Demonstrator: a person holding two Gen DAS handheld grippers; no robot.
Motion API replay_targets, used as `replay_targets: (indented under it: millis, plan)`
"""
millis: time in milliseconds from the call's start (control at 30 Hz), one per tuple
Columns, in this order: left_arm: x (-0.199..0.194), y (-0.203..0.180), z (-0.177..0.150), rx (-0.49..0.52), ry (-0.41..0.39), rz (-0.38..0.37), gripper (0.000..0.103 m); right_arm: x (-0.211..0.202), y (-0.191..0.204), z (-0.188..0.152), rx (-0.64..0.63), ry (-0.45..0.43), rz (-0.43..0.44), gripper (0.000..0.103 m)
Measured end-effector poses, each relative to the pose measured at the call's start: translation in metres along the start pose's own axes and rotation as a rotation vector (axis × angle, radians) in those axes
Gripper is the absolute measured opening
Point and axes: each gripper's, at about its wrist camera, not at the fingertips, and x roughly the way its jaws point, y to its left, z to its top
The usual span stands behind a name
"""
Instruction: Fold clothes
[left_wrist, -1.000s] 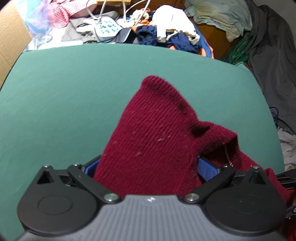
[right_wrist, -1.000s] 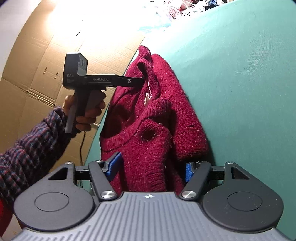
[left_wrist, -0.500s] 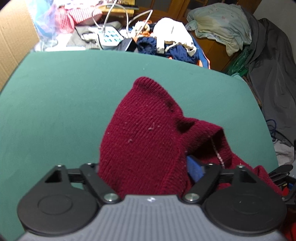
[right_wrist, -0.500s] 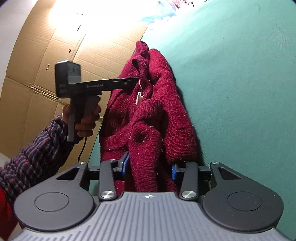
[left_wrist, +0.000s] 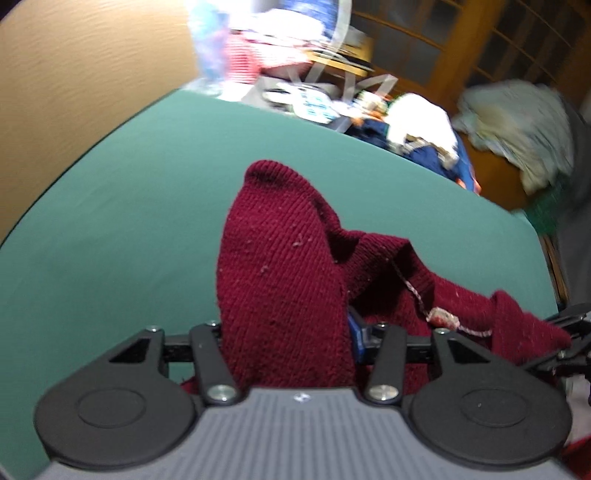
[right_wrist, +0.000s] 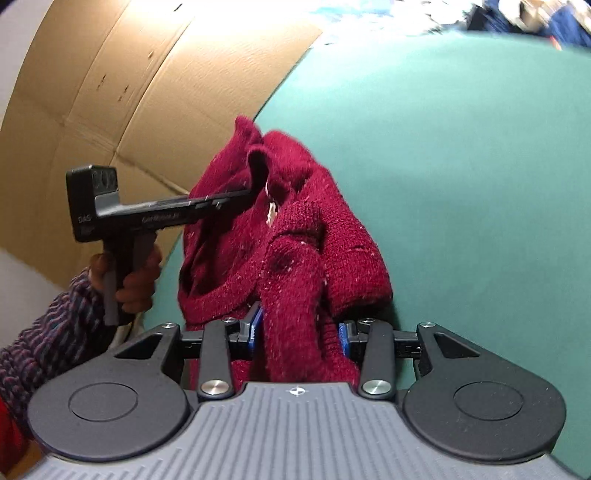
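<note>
On the green table, largest item first:

Table: broad green cloth-covered table (left_wrist: 122, 229); serves as the folding surface, bare around the garment.
Cardboard: tan corrugated cardboard sheet (right_wrist: 122, 85) standing along the table's edge.
Background heap: blurred pile of mixed clothes (left_wrist: 413, 133) beyond the far edge; probably laundry awaiting its turn.
Garment: dark red knitted sweater (right_wrist: 306, 221), bunched near the table's edge beside the cardboard, gathered into two raised bundles, one per tool; a white neck label (left_wrist: 441, 316) shows. Judged an early step: picked up for spreading, not yet folded.
Left gripper: black handheld gripper (left_wrist: 286, 332); its fingers are closing, with a thick fold of knit between them, the cloth rising in a peak from that hold.
Right gripper: black handheld gripper (right_wrist: 297, 332); blue-padded fingers clamped on another thick fold.
Hand: person's hand (right_wrist: 129, 280) in a plaid sleeve, grasping the left tool's handle.
Risk: bulky knit may slip unevenly when stretched.
</note>
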Motion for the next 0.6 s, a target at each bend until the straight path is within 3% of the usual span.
replay_targets:
  millis: [300,467,600]
  plan:
    - [-0.067,-0.009,-0.069,-0.344,-0.203,0.167,0.038,0.027,0.022,0.077,-0.323,0.182,0.008,0.038]
    - [-0.089,-0.023,-0.109,-0.586,-0.297,0.357,0.034,0.065,0.045,0.119,-0.513,0.306,0.076,0.037]
    - [-0.097,-0.041,-0.125,-0.691,-0.354,0.539,0.032,0.116,0.075,0.149,-0.694,0.385,0.130,0.036]
